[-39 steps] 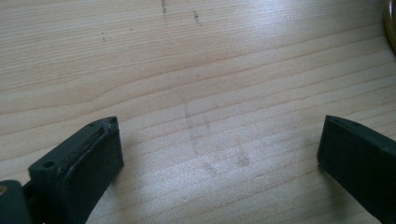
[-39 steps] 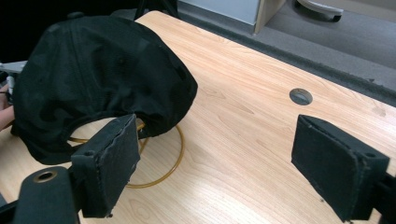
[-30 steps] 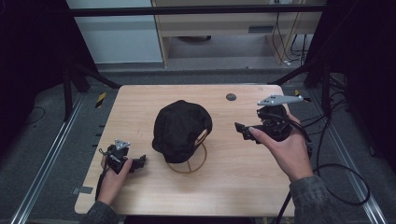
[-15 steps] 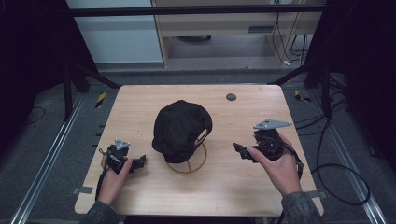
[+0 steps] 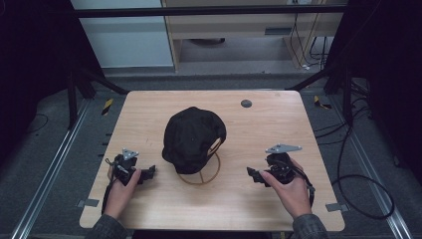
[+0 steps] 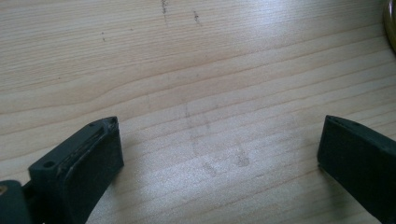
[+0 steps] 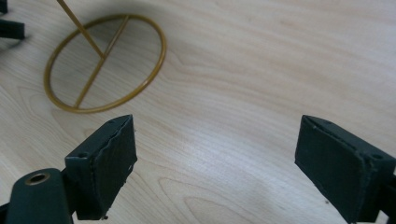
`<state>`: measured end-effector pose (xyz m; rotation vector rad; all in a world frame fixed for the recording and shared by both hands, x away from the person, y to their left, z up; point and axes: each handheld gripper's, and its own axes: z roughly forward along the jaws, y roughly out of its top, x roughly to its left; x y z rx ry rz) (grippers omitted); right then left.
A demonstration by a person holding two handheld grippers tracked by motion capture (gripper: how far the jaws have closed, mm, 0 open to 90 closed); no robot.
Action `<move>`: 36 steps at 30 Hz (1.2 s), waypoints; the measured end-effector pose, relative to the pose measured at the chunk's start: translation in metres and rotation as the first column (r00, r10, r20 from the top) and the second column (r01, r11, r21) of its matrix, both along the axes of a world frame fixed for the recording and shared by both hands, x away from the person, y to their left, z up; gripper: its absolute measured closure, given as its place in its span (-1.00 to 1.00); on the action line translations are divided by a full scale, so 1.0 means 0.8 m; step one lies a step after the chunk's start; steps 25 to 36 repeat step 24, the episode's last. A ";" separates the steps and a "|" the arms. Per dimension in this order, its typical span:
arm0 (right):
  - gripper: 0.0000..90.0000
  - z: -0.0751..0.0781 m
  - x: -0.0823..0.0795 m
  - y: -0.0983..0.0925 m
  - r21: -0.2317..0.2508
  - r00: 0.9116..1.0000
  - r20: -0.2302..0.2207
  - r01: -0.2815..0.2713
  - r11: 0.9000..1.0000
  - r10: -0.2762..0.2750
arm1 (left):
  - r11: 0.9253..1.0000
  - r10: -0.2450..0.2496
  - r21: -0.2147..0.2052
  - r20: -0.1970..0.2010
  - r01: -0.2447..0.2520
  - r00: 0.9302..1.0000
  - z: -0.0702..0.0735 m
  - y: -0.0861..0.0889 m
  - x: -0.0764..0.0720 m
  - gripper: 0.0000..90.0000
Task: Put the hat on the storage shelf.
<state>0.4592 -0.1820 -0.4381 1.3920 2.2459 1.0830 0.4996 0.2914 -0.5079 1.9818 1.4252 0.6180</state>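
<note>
Pale wooden table (image 5: 318, 124) stands on a dark floor with rails along both sides. High view: a black cap (image 5: 193, 137) sits at the table's centre on a gold wire stand (image 5: 205, 173), whose ring base lies flat on the wood. The cap's long axis runs from near-left to far-right; which end is the brim cannot be told. A small dark disc (image 5: 246, 103) lies near the far edge. The left gripper (image 5: 148, 172) rests near-left of the cap, the right gripper (image 5: 253, 175) near-right, each held in a hand and pointing inward toward the stand.

Left gripper view: jaws spread wide over bare wood, nothing between them; a gold edge shows at top right.

Right gripper view: jaws likewise wide apart and empty, the stand's ring and upright rod beyond the left jaw.
</note>
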 end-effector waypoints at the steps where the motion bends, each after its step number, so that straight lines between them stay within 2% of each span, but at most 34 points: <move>1: -0.72 -0.007 0.001 0.002 -0.004 1.000 -0.006 0.004 1.000 -0.004 | 1.000 0.000 0.000 0.000 0.000 1.000 0.000 0.000 0.000 -1.00; 8: -0.73 -0.054 0.011 0.014 -0.037 0.999 -0.036 0.036 0.999 -0.037 | 1.000 0.000 0.000 0.000 0.000 1.000 0.000 0.000 0.000 -1.00; 14: -0.75 -0.073 0.018 0.016 -0.065 0.997 -0.027 0.064 0.996 -0.066 | 1.000 0.000 0.000 0.000 0.000 1.000 0.000 0.000 0.000 -1.00; 16: -0.76 -0.079 0.019 0.015 -0.098 0.997 -0.020 0.073 0.992 -0.076 | 1.000 -0.001 0.000 0.000 0.001 1.000 0.000 0.000 0.000 -1.00; 17: -0.78 -0.081 0.018 0.016 -0.112 0.997 -0.002 0.081 0.990 -0.082 | 1.000 -0.002 0.000 0.000 0.002 1.000 0.000 0.000 0.000 -1.00; 21: -0.87 -0.087 0.015 0.018 -0.149 0.997 0.037 0.074 0.986 -0.069 | 1.000 -0.002 -0.002 0.002 0.002 1.000 0.000 0.003 0.003 -1.00; 24: -0.94 -0.093 0.013 0.016 -0.128 0.996 0.070 0.063 0.990 -0.054 | 1.000 0.008 -0.003 0.000 -0.008 1.000 0.000 0.007 0.005 -1.00; 36: -0.94 -0.093 0.013 0.016 -0.128 0.996 0.070 0.063 0.990 -0.054 | 1.000 0.008 -0.003 0.000 -0.008 1.000 0.000 0.007 0.005 -1.00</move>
